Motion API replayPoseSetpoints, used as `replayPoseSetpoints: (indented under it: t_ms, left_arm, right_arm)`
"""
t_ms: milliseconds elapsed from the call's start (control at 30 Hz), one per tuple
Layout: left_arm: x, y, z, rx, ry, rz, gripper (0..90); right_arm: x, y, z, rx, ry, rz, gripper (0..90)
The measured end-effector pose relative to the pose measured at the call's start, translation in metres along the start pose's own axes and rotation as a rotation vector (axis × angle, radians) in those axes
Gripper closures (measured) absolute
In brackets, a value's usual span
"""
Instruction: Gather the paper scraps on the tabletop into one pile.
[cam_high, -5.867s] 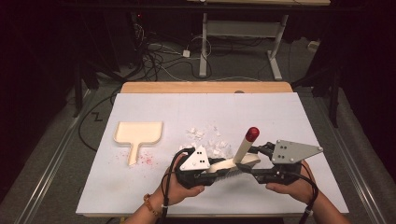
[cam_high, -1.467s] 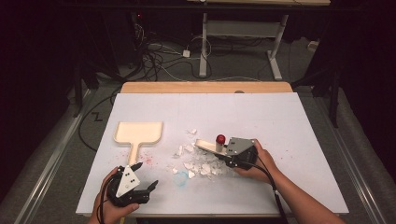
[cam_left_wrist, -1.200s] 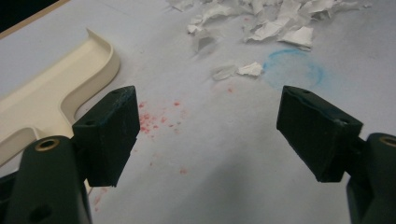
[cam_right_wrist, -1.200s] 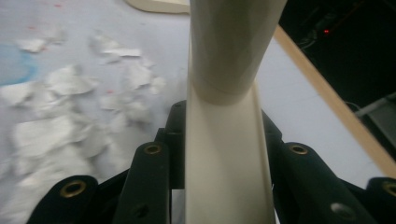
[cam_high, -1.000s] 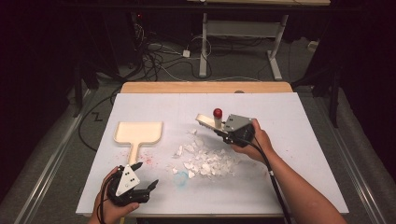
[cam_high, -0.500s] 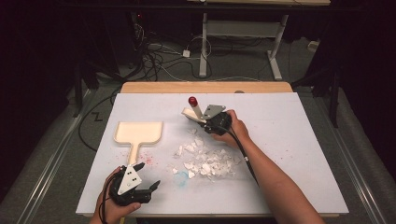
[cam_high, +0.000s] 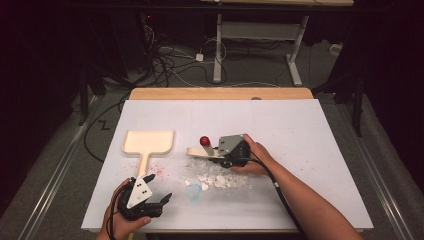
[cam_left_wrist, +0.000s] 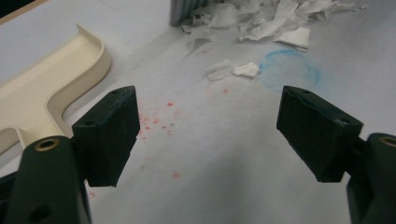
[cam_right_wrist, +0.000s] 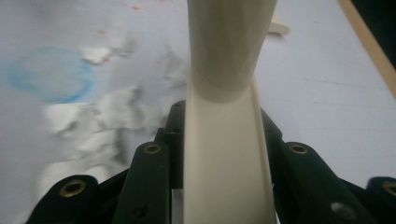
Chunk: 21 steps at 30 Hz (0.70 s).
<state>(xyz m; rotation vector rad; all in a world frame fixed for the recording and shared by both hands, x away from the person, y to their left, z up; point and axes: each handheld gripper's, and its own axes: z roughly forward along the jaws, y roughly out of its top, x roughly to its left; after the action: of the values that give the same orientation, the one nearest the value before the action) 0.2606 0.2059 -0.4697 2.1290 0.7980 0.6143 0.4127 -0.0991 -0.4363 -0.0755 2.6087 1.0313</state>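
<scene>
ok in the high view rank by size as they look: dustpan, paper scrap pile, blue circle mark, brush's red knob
1. paper scrap pile and dustpan, too alike to rank
2. blue circle mark
3. brush's red knob, slightly smaller

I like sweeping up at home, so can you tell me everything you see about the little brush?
The brush looks like cream plastic, with a round red knob at one end of its handle. It lies nearly level, just above the white table, beside the heap of torn paper scraps. The right gripper is shut on the handle, which fills the gap between the black fingers. Its grey bristles show in the left gripper view.
</scene>
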Motion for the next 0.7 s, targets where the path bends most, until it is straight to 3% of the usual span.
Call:
replayPoseSetpoints:
  t_ms: [167, 333, 367, 433, 533, 567, 700]
  left_arm:
    - [0.000, 0.000, 0.000, -0.001, -0.001, -0.002, 20.6]
    - [0.000, 0.002, 0.002, 0.005, 0.000, 0.000, 20.6]
    - [0.000, 0.002, 0.002, 0.005, 0.000, 0.000, 20.6]
    - [-0.001, 0.003, 0.004, 0.005, -0.002, 0.003, 20.6]
    - [0.000, 0.003, 0.006, 0.025, 0.013, 0.000, 20.1]
    - [0.000, 0.002, 0.006, 0.022, 0.011, -0.004, 20.1]
    - [0.001, 0.001, 0.005, 0.018, 0.009, -0.011, 20.1]
  right_arm:
    - [0.009, -0.006, -0.016, -0.017, 0.028, -0.009, 68.6]
    - [0.004, -0.006, -0.026, -0.042, -0.073, 0.013, 68.6]
    - [0.004, -0.006, -0.026, -0.042, -0.073, 0.013, 68.6]
    - [-0.006, -0.003, -0.028, -0.069, -0.118, 0.044, 68.6]
    - [-0.019, 0.002, -0.019, -0.063, -0.191, 0.104, 68.6]
    - [-0.024, 0.004, -0.012, -0.055, -0.195, 0.121, 68.6]
    - [-0.027, 0.010, 0.010, -0.023, -0.164, 0.108, 68.6]
